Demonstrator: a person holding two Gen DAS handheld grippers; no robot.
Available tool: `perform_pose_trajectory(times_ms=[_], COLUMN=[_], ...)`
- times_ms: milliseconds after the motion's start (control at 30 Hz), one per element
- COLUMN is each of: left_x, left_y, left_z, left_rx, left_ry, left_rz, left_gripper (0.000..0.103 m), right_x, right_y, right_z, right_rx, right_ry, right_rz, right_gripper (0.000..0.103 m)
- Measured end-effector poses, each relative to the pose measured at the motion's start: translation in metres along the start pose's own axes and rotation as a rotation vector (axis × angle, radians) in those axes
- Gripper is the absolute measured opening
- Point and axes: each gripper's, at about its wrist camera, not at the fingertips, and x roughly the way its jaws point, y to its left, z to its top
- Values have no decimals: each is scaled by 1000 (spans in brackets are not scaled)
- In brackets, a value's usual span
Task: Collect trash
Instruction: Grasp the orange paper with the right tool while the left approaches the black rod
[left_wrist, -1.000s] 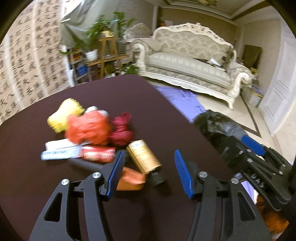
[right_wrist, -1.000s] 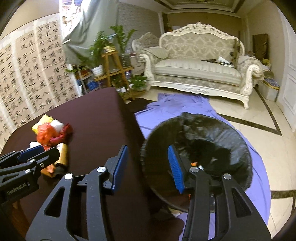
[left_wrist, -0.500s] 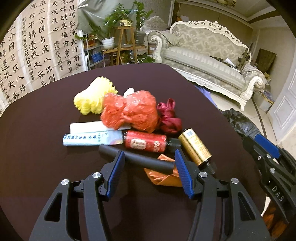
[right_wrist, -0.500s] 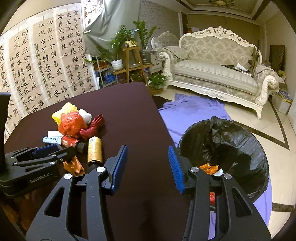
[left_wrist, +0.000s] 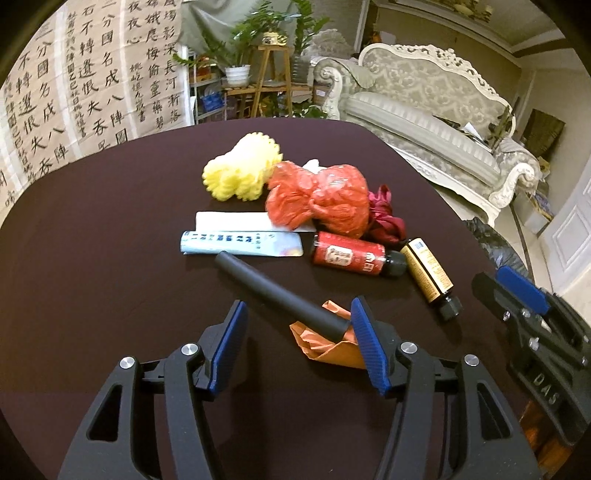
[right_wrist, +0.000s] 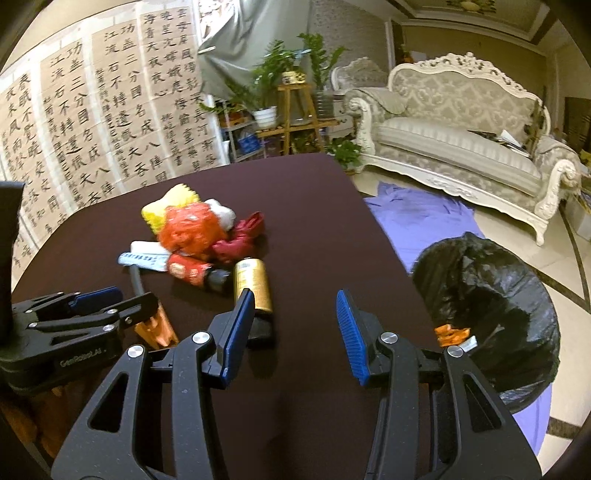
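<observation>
A pile of trash lies on the dark round table (left_wrist: 110, 229): a yellow sponge (left_wrist: 240, 173), a crumpled red bag (left_wrist: 321, 199), a blue-white packet (left_wrist: 240, 247), a red bottle (left_wrist: 351, 256), a gold bottle (left_wrist: 428, 275), a black tube (left_wrist: 277, 291) and an orange wrapper (left_wrist: 328, 347). My left gripper (left_wrist: 297, 343) is open just above the tube's near end and the orange wrapper. My right gripper (right_wrist: 295, 325) is open and empty over the table, next to the gold bottle (right_wrist: 253, 282). The black trash bag (right_wrist: 487, 295) stands right of the table.
A purple cloth (right_wrist: 417, 218) lies on the floor beyond the bag. A white sofa (right_wrist: 461, 147) stands at the back right. A plant stand (right_wrist: 291, 110) and calligraphy sheets (right_wrist: 92, 129) line the far wall.
Both grippers swung left from the trash bag toward the pile. The left gripper now frames the black tube and orange wrapper; the right gripper moved over the table.
</observation>
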Motion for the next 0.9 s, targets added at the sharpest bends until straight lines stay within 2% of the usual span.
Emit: perform_pose_trajectory(times_ms=[200,367,533,900], left_x=[-7,-4,-5,-10], left_y=[12,26,42,72], left_z=[2,0,-4,-15], left_rx=[-32,-38,-62,-114], left_ry=[-18,-19,-7,-1], left_rz=[10,55,67,87], left_gripper=[58,58,58,58], right_x=[0,2,4,15], right_y=[21,41,58,82], right_z=[-2,-6,-10,-11], right_rx=[-38,-84,-120,-187], right_ry=[16,33,50,110], right_rz=[56,105,150,180], right_gripper=[45,45,51,51])
